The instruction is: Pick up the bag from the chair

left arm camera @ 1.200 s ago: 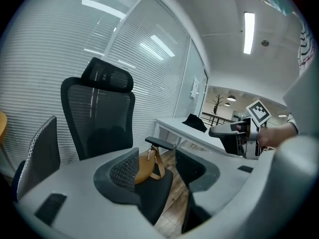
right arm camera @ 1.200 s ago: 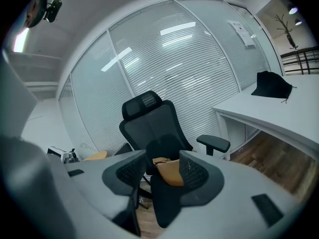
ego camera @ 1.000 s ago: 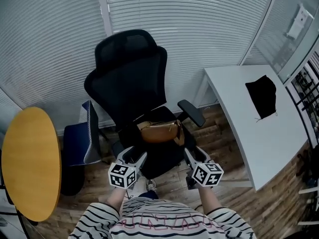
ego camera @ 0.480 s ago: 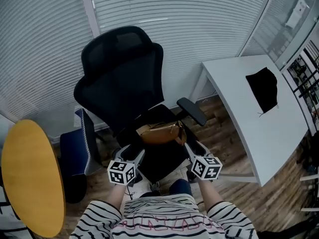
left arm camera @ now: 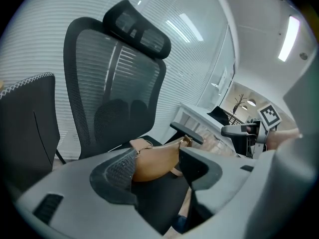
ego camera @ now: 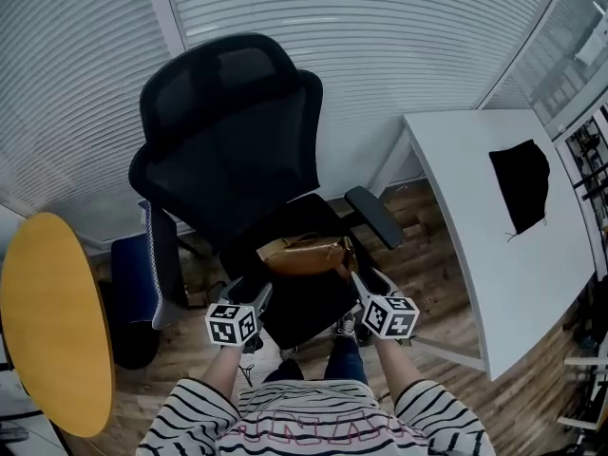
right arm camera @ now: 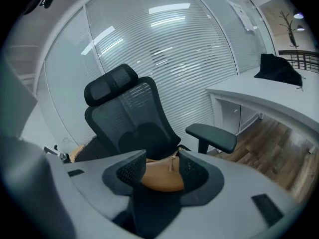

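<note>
A tan leather bag [ego camera: 306, 253] lies on the seat of a black mesh office chair [ego camera: 233, 150]. My left gripper [ego camera: 255, 294] hovers at the seat's front left, open, with the bag [left arm camera: 158, 159] seen beyond its jaws. My right gripper [ego camera: 358, 285] is at the seat's front right, open too, and the bag [right arm camera: 162, 174] shows in the gap between its jaws, still a short way off. Neither gripper touches the bag.
A white desk [ego camera: 494, 217] with a black cloth [ego camera: 524, 185] stands to the right. The chair's armrest [ego camera: 374, 217] juts out beside the bag. A round yellow table [ego camera: 52, 321] and a dark blue chair [ego camera: 133, 283] are on the left. Window blinds run behind the chair.
The view has shifted closer over the chair. Both grippers have edged forward toward the front of the seat and the bag, still open.
</note>
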Demonstrator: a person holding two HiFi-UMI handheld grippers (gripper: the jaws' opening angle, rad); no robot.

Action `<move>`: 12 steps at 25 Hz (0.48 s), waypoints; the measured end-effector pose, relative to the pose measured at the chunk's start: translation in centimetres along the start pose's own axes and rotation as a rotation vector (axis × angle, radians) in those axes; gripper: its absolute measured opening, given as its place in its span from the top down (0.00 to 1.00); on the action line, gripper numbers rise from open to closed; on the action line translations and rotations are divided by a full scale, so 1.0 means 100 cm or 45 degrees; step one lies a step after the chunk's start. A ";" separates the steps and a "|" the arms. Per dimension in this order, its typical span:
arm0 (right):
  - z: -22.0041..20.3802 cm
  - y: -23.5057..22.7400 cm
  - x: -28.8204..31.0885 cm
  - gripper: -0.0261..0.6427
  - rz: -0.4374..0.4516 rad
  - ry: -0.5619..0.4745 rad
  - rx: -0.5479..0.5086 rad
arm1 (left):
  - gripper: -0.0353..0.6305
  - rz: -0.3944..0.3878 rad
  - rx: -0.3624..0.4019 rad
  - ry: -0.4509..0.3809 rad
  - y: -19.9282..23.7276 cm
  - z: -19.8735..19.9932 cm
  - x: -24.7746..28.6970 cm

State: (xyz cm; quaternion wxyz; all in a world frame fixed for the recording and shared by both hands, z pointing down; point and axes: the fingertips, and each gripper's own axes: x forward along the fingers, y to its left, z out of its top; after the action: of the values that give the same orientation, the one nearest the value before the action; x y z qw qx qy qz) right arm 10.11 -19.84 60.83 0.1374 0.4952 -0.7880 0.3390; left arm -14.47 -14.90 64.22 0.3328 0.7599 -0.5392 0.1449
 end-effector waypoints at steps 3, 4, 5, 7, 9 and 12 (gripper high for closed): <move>-0.001 -0.011 0.023 0.66 0.018 0.046 -0.019 | 0.57 0.052 -0.053 0.011 0.010 -0.006 0.016; -0.002 -0.015 0.030 0.66 0.025 0.062 -0.027 | 0.57 0.068 -0.066 0.016 0.012 -0.009 0.022; -0.003 -0.019 0.038 0.66 0.034 0.080 -0.034 | 0.57 0.084 -0.081 0.022 0.014 -0.012 0.028; -0.007 -0.026 0.053 0.66 0.047 0.114 -0.047 | 0.57 0.112 -0.111 0.036 0.018 -0.020 0.040; -0.009 -0.033 0.070 0.66 0.055 0.139 -0.061 | 0.57 0.126 -0.134 0.048 0.022 -0.025 0.055; -0.015 -0.040 0.094 0.66 0.068 0.173 -0.093 | 0.57 0.151 -0.148 0.056 0.030 -0.029 0.075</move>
State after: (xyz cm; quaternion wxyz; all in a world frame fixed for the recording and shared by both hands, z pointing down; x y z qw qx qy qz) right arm 9.03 -26.46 68.71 0.1994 0.4446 -0.8016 0.3464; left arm -13.96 -18.98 71.72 0.3789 0.7026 -0.5835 0.1494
